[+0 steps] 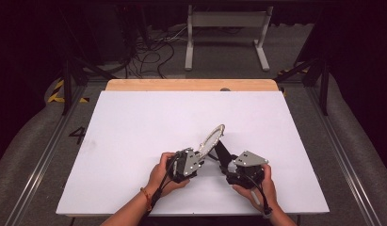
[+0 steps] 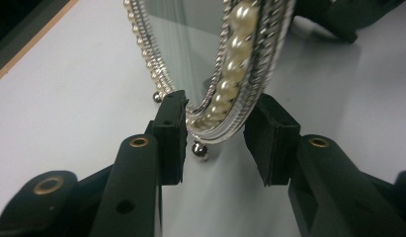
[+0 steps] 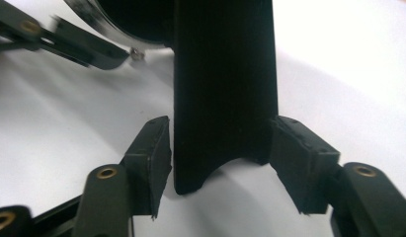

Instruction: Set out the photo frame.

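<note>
Right, mirror [image 1: 211, 139] stands tilted on the white table [image 1: 134, 122], near the front edge, just right of centre. Oval glass, pearl-and-silver rim, small ball feet on the table top. Black strut [image 1: 222, 153] props it from behind, running from the frame down toward 5 o'clock.

Left gripper [image 1: 195, 159] sits at 7 o'clock of the mirror, held in the left hand [image 1: 162, 175]. In the left gripper view the rim's lower edge [image 2: 225, 103] lies between the pads. Left pad [image 2: 172, 133] looks to be touching the rim or just beside it; right pad [image 2: 269, 138] stands off with a visible gap. So jaws spread, rim between them, not pinched. One ball foot [image 2: 200, 150] shows just below the rim, on the table.

Right gripper [image 1: 229, 170] sits at 5 o'clock of the mirror, in the right hand [image 1: 259, 188]. In the right gripper view the strut's foot [image 3: 223, 98] stands upright between the pads. Right pad [image 3: 299, 158] is against the strut's edge; left pad [image 3: 153, 158] is just beside it, and I can't tell whether it touches. Can't call it a firm pinch.

The two grippers are near each other, apart, mirror base between them.
</note>
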`<state>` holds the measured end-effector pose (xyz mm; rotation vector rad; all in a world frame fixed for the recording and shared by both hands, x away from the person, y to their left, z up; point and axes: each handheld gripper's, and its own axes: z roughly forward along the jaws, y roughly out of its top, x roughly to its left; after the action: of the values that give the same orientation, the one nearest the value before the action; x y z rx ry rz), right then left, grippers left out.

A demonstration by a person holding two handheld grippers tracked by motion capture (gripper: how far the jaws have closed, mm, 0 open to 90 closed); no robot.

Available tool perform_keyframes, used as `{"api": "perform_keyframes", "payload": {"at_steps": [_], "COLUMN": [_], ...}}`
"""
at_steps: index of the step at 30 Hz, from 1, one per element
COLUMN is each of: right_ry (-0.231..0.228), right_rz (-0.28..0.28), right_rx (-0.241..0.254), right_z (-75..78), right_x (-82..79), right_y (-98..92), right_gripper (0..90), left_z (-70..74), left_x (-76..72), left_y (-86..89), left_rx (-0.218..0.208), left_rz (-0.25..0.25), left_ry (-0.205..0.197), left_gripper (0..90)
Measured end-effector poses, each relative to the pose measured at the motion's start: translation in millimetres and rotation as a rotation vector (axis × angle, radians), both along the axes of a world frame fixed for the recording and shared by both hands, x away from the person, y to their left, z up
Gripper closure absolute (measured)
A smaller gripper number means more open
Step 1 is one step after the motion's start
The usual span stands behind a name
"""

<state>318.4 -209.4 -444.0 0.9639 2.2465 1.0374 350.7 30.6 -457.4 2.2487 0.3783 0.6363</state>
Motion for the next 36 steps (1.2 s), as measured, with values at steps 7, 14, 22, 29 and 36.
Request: {"api": "perform_keyframes", "payload": {"at_steps": [7, 14, 22, 29, 36], "right_ry": [-0.072, -0.015, 0.025, 0.036, 0.04], "right_rz": [0.101, 0.212, 0.147, 0.139, 0.13], "right_rx": [0.043, 0.037, 0.001, -0.014, -0.035], "right_z": [22.4, 11.9, -3.5, -6.5, -9.5], "right_x": [-17.1, -17.8, -7.6, -7.2, -8.6], "right_y": [-0.1, 13.3, 10.6, 13.9, 18.3], "right_gripper": [68.1, 89.9, 89.4, 87.8, 85.5], "left_z": [1.6, 2.0, -3.2, -6.0, -2.9], "left_x": [1.8, 0.7, 3.8, 7.0, 9.3], "left_y": [3.6, 1.6, -0.2, -3.7, 0.0], "left_rx": [-0.008, 0.021, -0.001, 0.001, -0.026], "left_rz": [-0.015, -0.021, -0.015, 0.006, 0.009], "left_ry": [0.003, -0.019, 0.01, 0.017, 0.015], "left_gripper": [66.8, 72.6, 59.7, 43.6, 44.6]}}
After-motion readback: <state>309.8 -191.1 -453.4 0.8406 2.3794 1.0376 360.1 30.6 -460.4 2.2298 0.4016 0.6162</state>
